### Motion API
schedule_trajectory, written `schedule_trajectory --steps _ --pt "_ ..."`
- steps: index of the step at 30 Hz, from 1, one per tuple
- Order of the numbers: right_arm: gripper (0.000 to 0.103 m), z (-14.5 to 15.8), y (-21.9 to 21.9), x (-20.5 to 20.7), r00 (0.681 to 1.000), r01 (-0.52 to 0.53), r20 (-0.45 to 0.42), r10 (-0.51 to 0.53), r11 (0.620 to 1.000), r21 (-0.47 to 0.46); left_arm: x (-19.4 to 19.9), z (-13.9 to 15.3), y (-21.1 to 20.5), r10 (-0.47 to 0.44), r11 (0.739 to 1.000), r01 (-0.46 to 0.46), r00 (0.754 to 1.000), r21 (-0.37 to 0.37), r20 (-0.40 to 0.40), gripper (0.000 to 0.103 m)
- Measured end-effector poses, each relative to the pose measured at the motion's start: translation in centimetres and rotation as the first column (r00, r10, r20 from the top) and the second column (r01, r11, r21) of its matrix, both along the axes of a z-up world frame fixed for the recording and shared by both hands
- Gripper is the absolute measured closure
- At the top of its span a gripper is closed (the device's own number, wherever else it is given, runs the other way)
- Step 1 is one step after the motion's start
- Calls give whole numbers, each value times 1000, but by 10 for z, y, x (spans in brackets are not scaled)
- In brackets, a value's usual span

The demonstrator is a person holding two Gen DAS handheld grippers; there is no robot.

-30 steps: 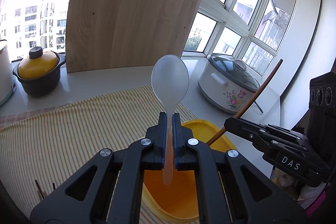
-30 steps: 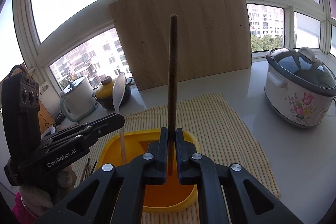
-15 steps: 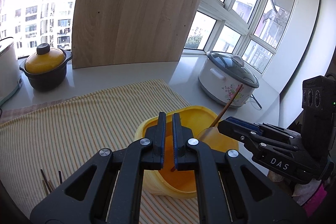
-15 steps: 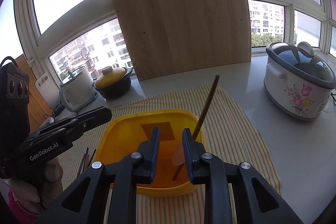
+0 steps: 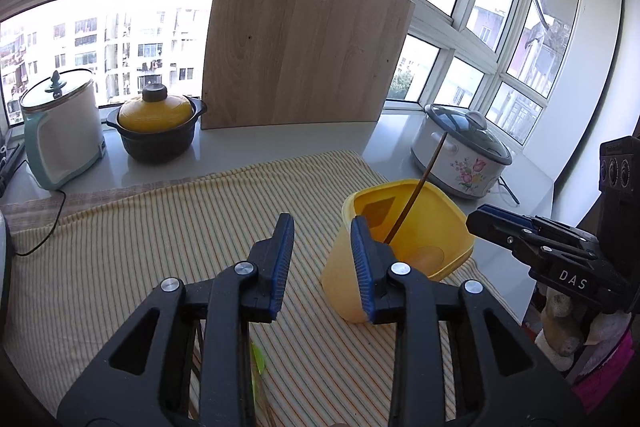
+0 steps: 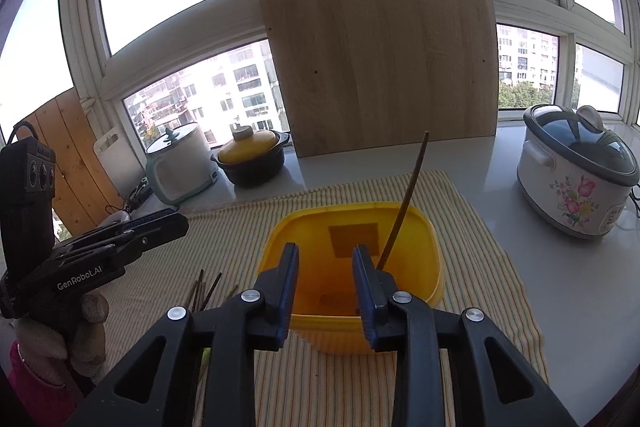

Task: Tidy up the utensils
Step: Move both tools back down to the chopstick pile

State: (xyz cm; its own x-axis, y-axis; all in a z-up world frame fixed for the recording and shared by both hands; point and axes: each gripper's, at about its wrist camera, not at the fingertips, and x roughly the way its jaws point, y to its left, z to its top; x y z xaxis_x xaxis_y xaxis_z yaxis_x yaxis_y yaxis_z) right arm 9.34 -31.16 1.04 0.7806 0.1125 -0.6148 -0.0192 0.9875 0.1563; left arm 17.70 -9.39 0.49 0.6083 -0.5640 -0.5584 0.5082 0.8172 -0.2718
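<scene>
Chopsticks (image 6: 204,289) beside bin: right view only

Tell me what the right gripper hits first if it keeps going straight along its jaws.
Most likely the yellow tub: the right gripper, jaws opening with nothing between them, points down into the tub's open mouth. It would probably meet the inside, left of the leaning wooden utensil; depth is uncertain.

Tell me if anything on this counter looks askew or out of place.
Only mildly: the wooden utensil leans slanted against the yellow tub's rim, handle sticking well out, and loose chopsticks lie scattered on the striped cloth beside it.
</scene>
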Motion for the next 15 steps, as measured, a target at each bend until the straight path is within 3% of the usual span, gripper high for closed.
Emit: schedule_trajectory --steps 8,15 --pt "71 -12 53 -6 991 -125 -48 126 992 5 -12 -18 63 101 993 -98 994 67 -40 67" --pt "71 -48 90 1 966 -205 -153 208 978 37 -15 -55 105 160 984 -148 978 94 -134 67"
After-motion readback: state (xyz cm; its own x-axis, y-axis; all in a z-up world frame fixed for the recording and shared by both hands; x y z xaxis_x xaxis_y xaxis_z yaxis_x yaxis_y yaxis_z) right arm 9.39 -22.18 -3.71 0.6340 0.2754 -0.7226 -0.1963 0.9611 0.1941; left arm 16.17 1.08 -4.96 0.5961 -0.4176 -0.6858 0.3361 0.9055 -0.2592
